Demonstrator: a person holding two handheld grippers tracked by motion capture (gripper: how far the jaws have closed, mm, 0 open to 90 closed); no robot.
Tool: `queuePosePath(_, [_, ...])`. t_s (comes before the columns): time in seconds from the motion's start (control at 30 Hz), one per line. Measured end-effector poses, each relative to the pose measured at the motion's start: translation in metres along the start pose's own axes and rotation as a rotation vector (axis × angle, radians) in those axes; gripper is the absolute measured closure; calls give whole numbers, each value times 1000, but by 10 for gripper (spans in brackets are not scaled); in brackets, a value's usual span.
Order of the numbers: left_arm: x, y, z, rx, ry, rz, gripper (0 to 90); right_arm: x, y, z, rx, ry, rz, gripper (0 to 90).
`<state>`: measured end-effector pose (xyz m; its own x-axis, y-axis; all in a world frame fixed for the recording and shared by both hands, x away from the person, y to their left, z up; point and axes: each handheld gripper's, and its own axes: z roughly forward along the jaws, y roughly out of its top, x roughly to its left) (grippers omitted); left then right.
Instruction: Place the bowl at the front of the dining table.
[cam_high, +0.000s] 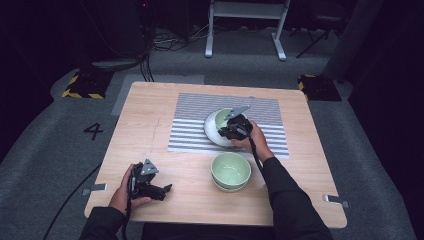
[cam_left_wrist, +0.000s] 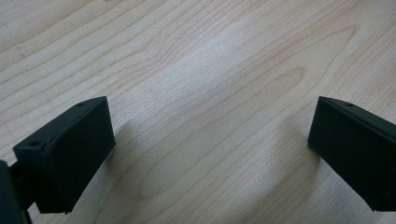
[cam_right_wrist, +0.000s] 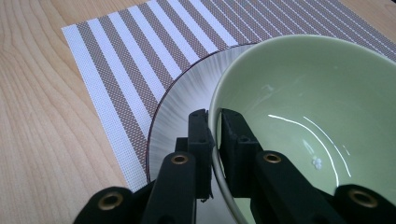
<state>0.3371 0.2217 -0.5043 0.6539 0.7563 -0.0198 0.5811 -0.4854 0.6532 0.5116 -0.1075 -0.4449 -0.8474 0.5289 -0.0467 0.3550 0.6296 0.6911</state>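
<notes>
My right gripper (cam_right_wrist: 215, 127) is shut on the near rim of a pale green bowl (cam_right_wrist: 308, 107), one jaw inside and one outside. That bowl sits tilted in a white plate with a dark edge (cam_right_wrist: 182, 107) on a striped placemat (cam_right_wrist: 135, 51). In the high view the right gripper (cam_high: 231, 128) is over the plate (cam_high: 212, 128) and the green bowl (cam_high: 224, 115) at mid-table. My left gripper (cam_high: 165, 189) lies near the front left of the table, its jaws wide apart over bare wood (cam_left_wrist: 210, 93) with nothing between them.
A second green bowl (cam_high: 230, 170), seemingly stacked on another, stands just in front of the placemat (cam_high: 265, 112) near the right forearm. The table's front edge (cam_high: 215, 220) is close to the left gripper. A metal frame (cam_high: 245, 25) stands on the floor beyond the table.
</notes>
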Motion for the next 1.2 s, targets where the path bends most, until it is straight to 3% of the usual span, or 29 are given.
queuePosePath(0.37, [0, 0, 0, -1, 1, -2, 4, -3, -4, 2, -12, 40, 50, 814])
queuePosePath(1.2, [0, 0, 0, -2, 1, -1, 4, -3, -10, -2, -9, 13, 50, 759])
